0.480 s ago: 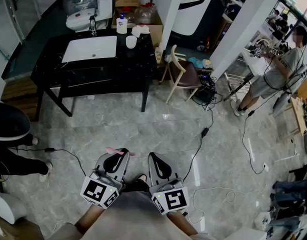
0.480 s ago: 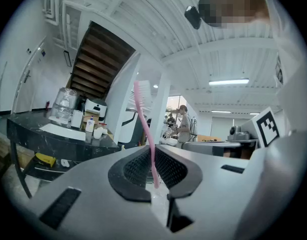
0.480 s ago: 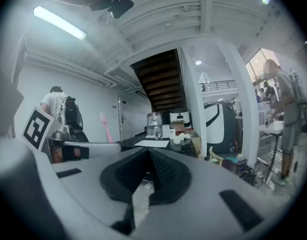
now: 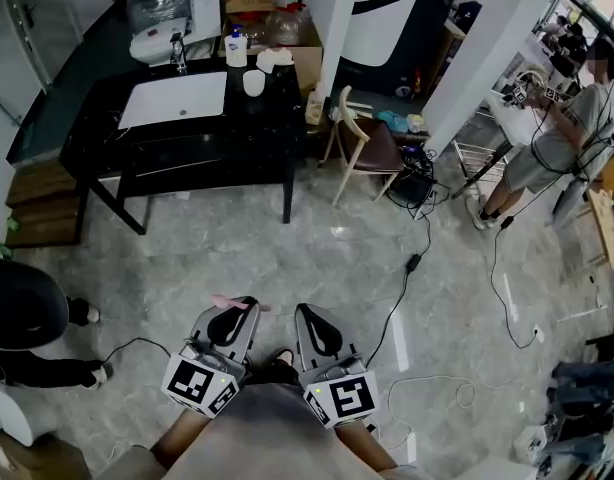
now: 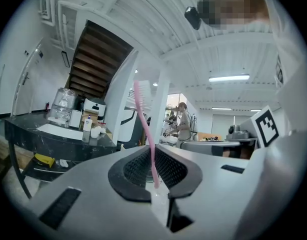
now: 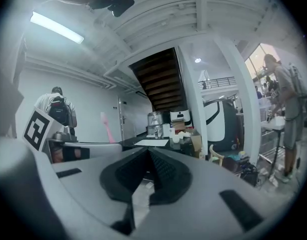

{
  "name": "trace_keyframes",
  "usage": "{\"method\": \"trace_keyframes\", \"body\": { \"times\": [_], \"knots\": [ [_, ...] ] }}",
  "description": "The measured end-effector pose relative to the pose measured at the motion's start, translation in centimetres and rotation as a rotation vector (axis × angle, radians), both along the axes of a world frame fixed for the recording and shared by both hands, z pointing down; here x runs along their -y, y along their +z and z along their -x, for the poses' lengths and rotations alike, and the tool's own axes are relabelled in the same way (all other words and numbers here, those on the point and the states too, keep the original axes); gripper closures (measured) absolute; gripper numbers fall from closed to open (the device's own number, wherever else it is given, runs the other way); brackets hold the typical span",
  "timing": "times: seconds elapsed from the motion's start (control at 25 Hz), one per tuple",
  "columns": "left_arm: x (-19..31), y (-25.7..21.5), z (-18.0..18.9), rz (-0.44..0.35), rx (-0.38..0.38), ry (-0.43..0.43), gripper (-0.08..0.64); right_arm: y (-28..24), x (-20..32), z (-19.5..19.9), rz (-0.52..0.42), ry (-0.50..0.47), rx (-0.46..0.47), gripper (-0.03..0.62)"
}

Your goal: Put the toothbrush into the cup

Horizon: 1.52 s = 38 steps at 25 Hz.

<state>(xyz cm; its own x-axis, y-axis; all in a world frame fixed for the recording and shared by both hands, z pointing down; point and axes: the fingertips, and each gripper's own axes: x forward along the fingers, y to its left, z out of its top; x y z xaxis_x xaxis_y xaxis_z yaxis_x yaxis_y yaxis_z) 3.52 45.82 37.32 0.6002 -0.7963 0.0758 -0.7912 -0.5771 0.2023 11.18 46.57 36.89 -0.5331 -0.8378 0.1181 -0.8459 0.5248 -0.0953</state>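
The left gripper is held low in the head view, directly in front of the person, with its jaws pressed together on the pink toothbrush. In the left gripper view the pads pinch the lower end of the handle, and the toothbrush rises out of the left gripper with its head uppermost. The right gripper is just beside the left one and apart from it. Its own view shows the right gripper with the jaws closed together and nothing between them; the toothbrush appears to one side, over the other tool. The cup, white, stands on the black counter just right of the white sink, across the tiled floor and well apart from both grippers. A wooden chair stands right of the counter. One person stands at the right edge, and another in dark clothing is at the left edge.
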Motion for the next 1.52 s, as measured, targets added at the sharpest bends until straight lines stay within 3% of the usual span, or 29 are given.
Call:
{"method": "trace_keyframes", "body": {
  "times": [0.36,0.68,0.96,1.52],
  "knots": [
    [1.6,0.1,-0.7,-0.007,0.019,-0.022,0.531,0.4,1.5,-1.0,0.018,-0.031,0.033,0.586],
    [5.3,0.5,0.0,0.008,0.001,-0.012,0.531,0.6,5.1,-0.2,0.023,-0.045,0.005,0.586],
    [10.8,-0.2,0.7,0.013,-0.009,0.05,0.531,0.4,10.8,1.1,0.018,-0.034,-0.019,0.586],
    [22.1,-1.1,5.8,-0.016,-0.008,0.073,0.531,-0.1,22.8,5.9,0.021,0.033,-0.034,0.586]
  ]
}}
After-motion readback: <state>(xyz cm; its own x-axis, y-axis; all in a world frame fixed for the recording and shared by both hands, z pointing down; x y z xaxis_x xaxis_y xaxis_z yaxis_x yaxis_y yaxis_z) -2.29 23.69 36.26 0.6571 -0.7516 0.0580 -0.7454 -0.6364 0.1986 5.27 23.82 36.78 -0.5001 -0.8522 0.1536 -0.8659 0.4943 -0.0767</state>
